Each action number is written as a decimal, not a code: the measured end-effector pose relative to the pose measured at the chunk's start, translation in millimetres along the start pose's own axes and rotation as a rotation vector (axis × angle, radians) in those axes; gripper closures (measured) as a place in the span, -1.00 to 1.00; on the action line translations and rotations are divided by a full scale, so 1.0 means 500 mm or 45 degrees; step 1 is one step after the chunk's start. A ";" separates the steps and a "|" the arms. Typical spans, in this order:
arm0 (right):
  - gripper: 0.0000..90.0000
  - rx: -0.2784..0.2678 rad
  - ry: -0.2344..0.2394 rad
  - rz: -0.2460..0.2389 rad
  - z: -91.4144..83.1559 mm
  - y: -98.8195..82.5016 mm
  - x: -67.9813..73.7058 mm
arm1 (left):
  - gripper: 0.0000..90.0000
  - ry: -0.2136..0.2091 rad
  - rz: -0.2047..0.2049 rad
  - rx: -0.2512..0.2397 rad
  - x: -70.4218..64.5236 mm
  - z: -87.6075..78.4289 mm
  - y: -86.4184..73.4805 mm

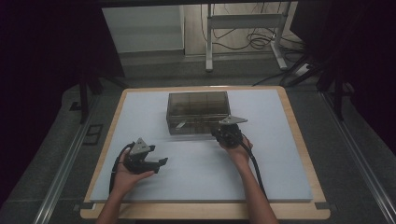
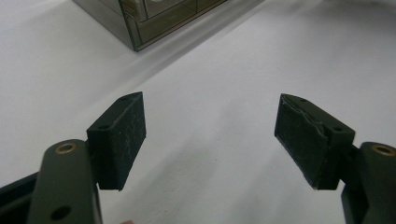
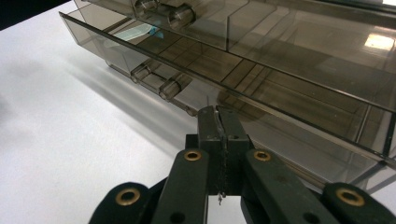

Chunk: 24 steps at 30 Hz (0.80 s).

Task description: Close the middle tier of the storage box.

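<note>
Nearest me, my left gripper [image 1: 161,163] rests on the bench [image 1: 201,172], fingers [image 2: 122,135] spread wide and empty. Farther on, my right gripper [image 1: 223,132] has its fingers [image 3: 219,123] pressed together at the smoky plastic organizer box [image 1: 198,112]; its front drawer [image 3: 243,93] stands partly out, so I judge the work midway.

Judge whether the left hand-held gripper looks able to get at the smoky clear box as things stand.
Probably yes. The left hand-held gripper stands open over bare white mat, with nothing between it and the box. The right hand-held gripper already crowds the box's near right edge.
</note>
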State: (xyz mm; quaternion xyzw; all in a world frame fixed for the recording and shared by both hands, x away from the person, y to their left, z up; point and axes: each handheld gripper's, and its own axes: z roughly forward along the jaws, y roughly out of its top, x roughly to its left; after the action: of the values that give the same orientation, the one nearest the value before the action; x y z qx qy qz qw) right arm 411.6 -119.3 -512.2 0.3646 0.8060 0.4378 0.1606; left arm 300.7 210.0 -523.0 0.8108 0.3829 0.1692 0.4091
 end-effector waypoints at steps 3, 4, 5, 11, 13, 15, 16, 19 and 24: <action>0.96 0.001 -0.003 0.000 0.002 0.003 -0.001 | -0.43 0.000 -0.001 -0.002 0.000 0.000 0.000; 0.96 -0.001 -0.006 -0.002 0.003 0.005 -0.002 | -0.43 0.000 -0.001 -0.002 0.000 0.000 0.000; 0.96 -0.002 -0.006 -0.001 0.004 0.006 -0.002 | -0.43 0.000 0.000 -0.002 0.000 0.000 0.000; 0.96 0.010 -0.013 -0.009 0.009 0.016 -0.004 | -0.43 -0.004 0.001 -0.010 -0.001 -0.002 0.001; 0.96 0.009 -0.018 -0.011 0.011 0.020 -0.005 | -0.43 -0.003 0.000 -0.010 -0.001 -0.003 0.001; 0.96 0.009 -0.019 -0.009 0.013 0.021 -0.007 | -0.43 0.000 -0.001 -0.011 0.000 -0.004 0.001; 0.96 0.011 -0.018 -0.010 0.013 0.022 -0.008 | -0.43 0.000 0.000 -0.011 0.000 -0.005 0.001; 0.96 0.007 -0.022 -0.009 0.016 0.023 -0.009 | -0.43 0.001 -0.001 -0.012 0.000 -0.005 0.001; 0.96 0.006 -0.027 -0.005 0.019 0.025 -0.010 | -0.43 0.003 0.001 -0.009 0.000 -0.004 0.001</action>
State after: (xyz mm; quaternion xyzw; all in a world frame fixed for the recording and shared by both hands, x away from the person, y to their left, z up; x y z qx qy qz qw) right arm 426.3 -113.1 -507.6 0.3681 0.8060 0.4316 0.1693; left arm 299.7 211.2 -521.5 0.8093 0.3823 0.1716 0.4117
